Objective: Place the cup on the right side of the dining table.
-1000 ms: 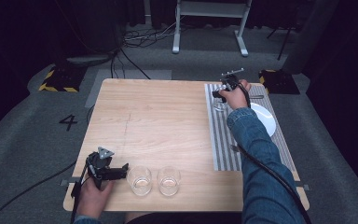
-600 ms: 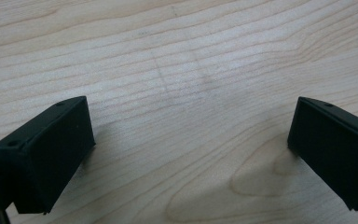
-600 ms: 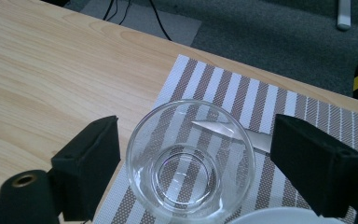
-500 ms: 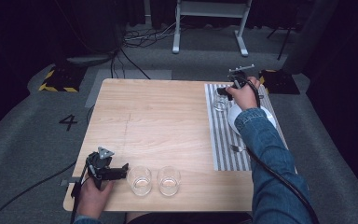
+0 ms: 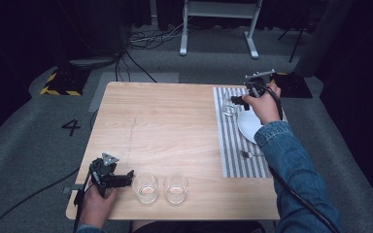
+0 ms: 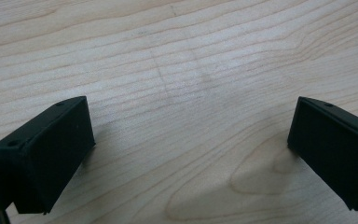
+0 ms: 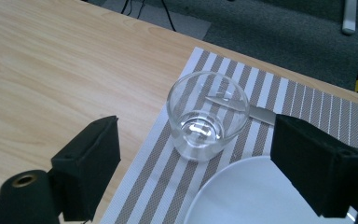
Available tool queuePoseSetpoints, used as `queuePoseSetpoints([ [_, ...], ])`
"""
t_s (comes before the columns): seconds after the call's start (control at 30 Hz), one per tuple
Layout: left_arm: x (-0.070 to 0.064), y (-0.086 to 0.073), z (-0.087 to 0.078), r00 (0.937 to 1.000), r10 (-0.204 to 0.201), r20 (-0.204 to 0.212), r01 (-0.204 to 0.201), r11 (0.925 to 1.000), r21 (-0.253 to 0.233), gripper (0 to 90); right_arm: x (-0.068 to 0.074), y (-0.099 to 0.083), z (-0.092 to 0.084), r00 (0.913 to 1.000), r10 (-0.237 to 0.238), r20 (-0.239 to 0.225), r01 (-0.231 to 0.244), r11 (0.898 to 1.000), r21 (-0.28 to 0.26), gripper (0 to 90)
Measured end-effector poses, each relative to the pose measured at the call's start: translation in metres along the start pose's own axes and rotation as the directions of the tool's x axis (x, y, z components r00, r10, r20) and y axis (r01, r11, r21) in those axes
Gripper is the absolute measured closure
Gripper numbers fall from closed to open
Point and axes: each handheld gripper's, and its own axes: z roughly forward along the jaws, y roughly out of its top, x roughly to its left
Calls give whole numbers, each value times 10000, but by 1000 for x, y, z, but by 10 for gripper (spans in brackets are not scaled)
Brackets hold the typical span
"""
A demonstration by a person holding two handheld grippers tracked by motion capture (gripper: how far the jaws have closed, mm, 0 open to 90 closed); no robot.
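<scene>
Glass is sitting upright on the striped placemat, ahead of my right gripper and between its two fingers, touching neither. I am holding those jaws wide apart, one finger hanging over the bare wood and the other over the white plate, whose rim is lying just beside the glass on the near side. A piece of cutlery is poking out from behind the glass toward the far finger.

Judging from this, I am either setting the glass down or lining up to take it; either way I am wanting to keep the fingers level with its wall, centred, and clear of the plate rim and that cutlery so nothing gets nudged. Smooth glass could slip, so I am planning to close gently, low on the body.

My left gripper is resting near the table's near edge with its jaws spread over bare wood, two more glasses standing just beyond its fingertips.
</scene>
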Motion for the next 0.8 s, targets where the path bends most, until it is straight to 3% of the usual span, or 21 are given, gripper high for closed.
queuePoseSetpoints([
  [0.4,0,0,0,10000,3,5,-3,10000,4,5,8,-16,-41,9995,-209,-248,205,9997,-143,164],
  [0.8,0,0,0,10000,20,5,-20,10000,13,5,4,-36,-71,9987,-223,-448,212,9995,-251,166],
])
